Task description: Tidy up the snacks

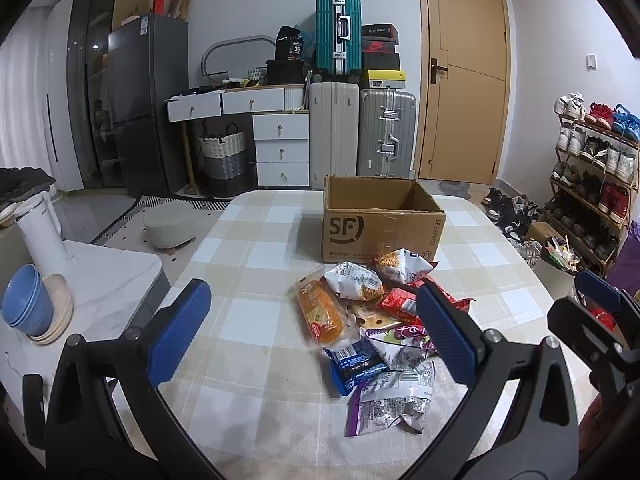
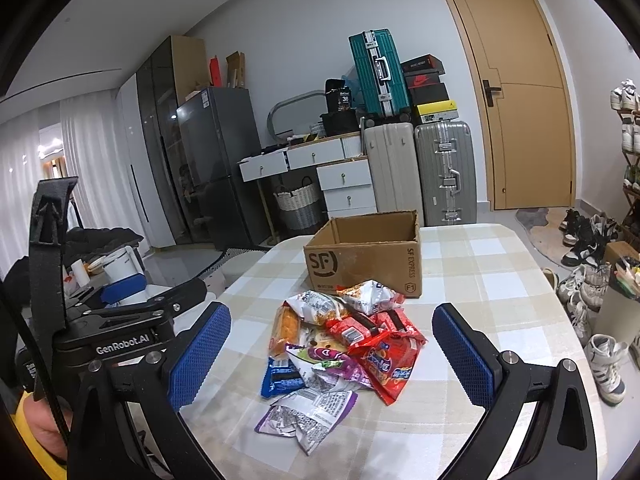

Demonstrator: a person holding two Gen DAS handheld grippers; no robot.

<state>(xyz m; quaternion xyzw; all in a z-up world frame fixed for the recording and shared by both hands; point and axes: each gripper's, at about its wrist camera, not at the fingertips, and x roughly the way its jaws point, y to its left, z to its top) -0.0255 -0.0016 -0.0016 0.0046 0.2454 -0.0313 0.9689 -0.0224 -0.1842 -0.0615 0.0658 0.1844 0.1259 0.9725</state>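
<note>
A: Firstly, the largest item: where is the table?

B: Checked-cloth table [image 1: 248, 248] fills the lower part of both wrist views. An open cardboard box [image 1: 380, 220], printed "SF", stands upright on it at the far side, with nothing visible inside from this angle.

A: Location of the snacks?

B: Snack pile [image 2: 340, 344] lies on the cloth just in front of the box, between the box and both grippers. Components: a red packet [image 2: 384, 356] on the right side of the pile, an orange bread pack [image 1: 322, 312] on the left side, a purple-and-silver bag [image 1: 392, 400] nearest the cameras, and a blue packet [image 2: 280, 376] beside it. The packs overlap one another; whether the rearmost bag touches the box wall is probably not decidable from these views.

A: Gripper status?

B: Left gripper [image 1: 316, 336]: jaws spread wide, empty, hovering above the near-left part of the pile. Right gripper [image 2: 332, 360]: jaws equally wide, empty, with the pile framed between its blue pads [image 2: 200, 356]. Neither touches a pack.
</note>
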